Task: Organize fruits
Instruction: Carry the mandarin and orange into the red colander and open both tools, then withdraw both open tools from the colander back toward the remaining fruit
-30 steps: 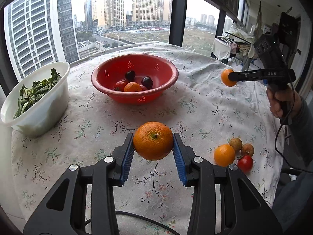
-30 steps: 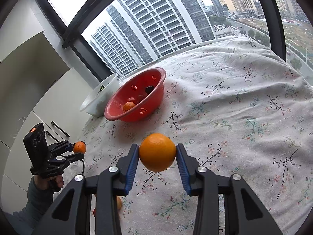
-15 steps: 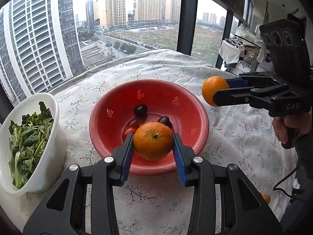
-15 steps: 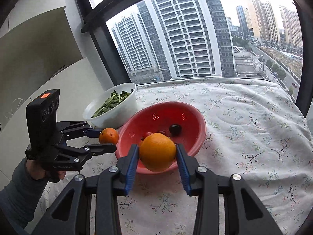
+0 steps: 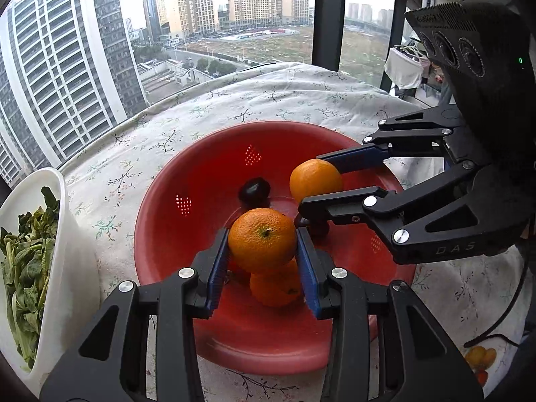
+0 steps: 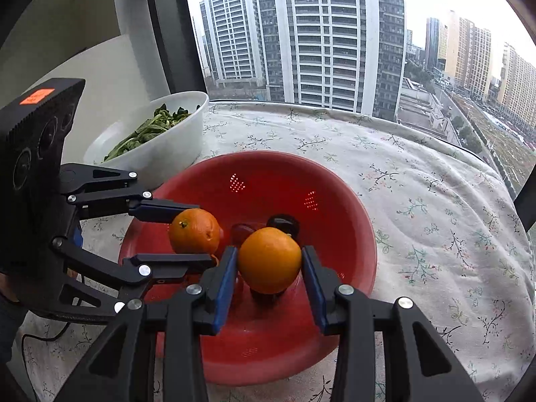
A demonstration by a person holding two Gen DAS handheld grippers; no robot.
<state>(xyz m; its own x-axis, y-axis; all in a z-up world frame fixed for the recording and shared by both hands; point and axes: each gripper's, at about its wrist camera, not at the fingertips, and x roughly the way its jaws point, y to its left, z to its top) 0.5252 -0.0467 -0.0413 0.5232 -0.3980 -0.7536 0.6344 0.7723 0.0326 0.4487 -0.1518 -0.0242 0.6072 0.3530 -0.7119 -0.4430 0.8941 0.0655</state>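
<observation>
Gripping 1 orange (image 5: 263, 239) between its blue pads, the left hand-held gripper (image 5: 263, 244) holds the fruit above the inside of the red colander bowl (image 5: 160, 234), both pads pressed against the fruit's sides. The right hand-held gripper (image 6: 269, 261) is closed in the same way on a second orange (image 6: 269, 259), which also hangs over the red colander bowl. In the left wrist view the right hand-held gripper reaches in from the right edge, turned so that its 2 fingers lie 1 above the other, with its orange close to the left one but not touching it. In the right wrist view the left hand-held gripper comes in from the left, its orange just beside the right one.

Lying in the bottom of the bowl are a third orange (image 5: 274, 288), directly under the left hand-held gripper's fruit, a dark round fruit (image 5: 254, 188) toward the far wall, and a reddish fruit (image 6: 242, 231), partly hidden behind the held oranges. The bowl's wall has patches of small drain holes through which light shines.

The bowl stands on a table (image 6: 435, 207) covered with a pale cloth printed with small flowering twigs. Just beside the bowl, on its left in the left wrist view, stands a white bowl (image 5: 72, 268) filled with leafy greens (image 5: 25, 251). At the lower right corner of the left wrist view a few small fruits (image 5: 479, 358), orange and red, lie on the cloth, well apart from the red bowl. Behind the table, large windows look out on tall apartment towers (image 6: 335, 33).
</observation>
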